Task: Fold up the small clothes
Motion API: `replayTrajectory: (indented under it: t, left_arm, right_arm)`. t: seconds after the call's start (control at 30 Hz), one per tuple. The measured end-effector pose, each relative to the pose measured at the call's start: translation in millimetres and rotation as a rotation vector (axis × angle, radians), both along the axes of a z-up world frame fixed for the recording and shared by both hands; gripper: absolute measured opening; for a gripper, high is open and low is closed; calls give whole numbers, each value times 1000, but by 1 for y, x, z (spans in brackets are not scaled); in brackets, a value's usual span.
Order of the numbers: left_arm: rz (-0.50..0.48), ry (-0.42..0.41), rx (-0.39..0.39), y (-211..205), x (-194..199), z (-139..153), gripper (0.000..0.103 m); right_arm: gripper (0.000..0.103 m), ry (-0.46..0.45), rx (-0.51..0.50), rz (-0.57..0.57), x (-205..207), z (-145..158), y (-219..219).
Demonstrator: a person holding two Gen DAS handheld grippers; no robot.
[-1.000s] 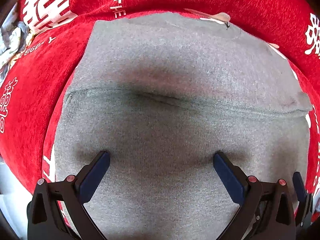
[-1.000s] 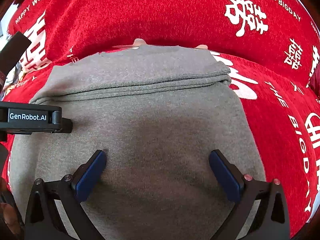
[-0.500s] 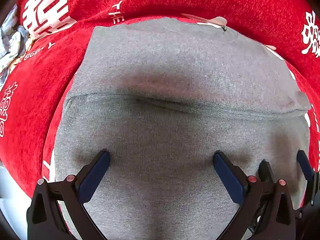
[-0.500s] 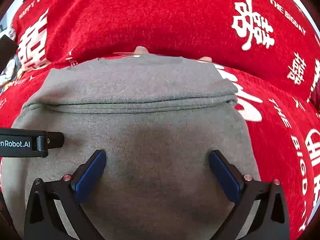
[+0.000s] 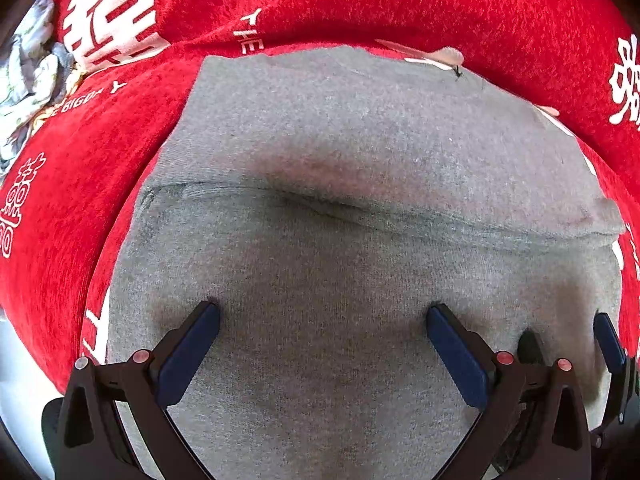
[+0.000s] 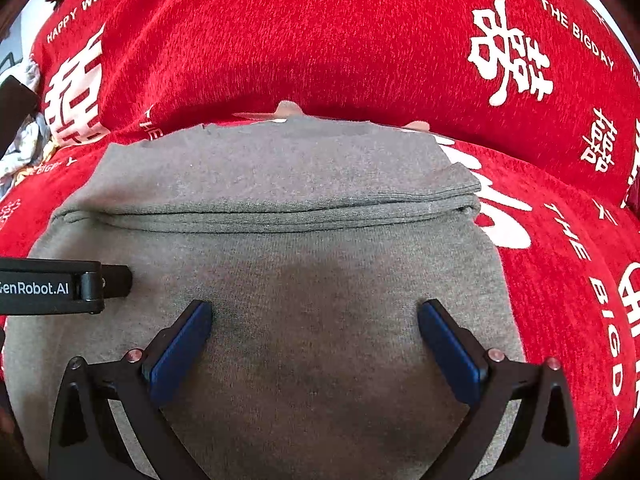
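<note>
A red cover (image 6: 320, 40) printed with white characters and the words "HAPPY WEDDING" and "THE BIGDAY" fills both views and carries everything else. On it lies the grey knit garment (image 6: 280, 264), spread flat, with its far portion folded over so that a doubled edge (image 6: 272, 216) runs across the cloth from side to side; the same edge appears in the left wrist view on the garment (image 5: 340, 152) as a shallow dark crease. The left gripper (image 5: 322, 340) stands with its jaws wide apart, blue pads (image 5: 192, 352) set down on or just above the near half of the cloth and nothing between them. The right gripper (image 6: 314, 338) likewise has its jaws spread, empty, over the near half beside the left one, whose black body marked "GenRobot.AI" enters from the left edge. A crumpled pale patterned cloth (image 5: 28, 76) lies at the far left margin, off the garment.
</note>
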State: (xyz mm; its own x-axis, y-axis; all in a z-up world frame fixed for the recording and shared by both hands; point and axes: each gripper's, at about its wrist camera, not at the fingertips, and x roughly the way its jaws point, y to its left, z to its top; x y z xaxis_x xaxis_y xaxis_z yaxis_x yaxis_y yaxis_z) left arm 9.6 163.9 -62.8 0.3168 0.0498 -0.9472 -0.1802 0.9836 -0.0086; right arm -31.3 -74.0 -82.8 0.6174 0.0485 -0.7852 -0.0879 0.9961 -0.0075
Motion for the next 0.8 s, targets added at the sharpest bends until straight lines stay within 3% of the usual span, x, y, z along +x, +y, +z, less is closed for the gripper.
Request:
replayTrajectory:
  t: [0.2, 0.37, 0.57, 0.8]
  left_arm:
    - [-35, 16, 2, 1, 7, 0, 103]
    - [56, -4, 22, -2, -1, 1, 103]
    - [45, 63, 9, -1, 3, 0, 103]
    - [63, 27, 1, -3, -4, 1, 103]
  right_arm:
    - [103, 0, -2, 0, 0, 0, 1]
    - [103, 0, -2, 0, 0, 0, 0]
    - [103, 0, -1, 0, 0, 0, 1]
    - [103, 0, -1, 0, 0, 0, 1]
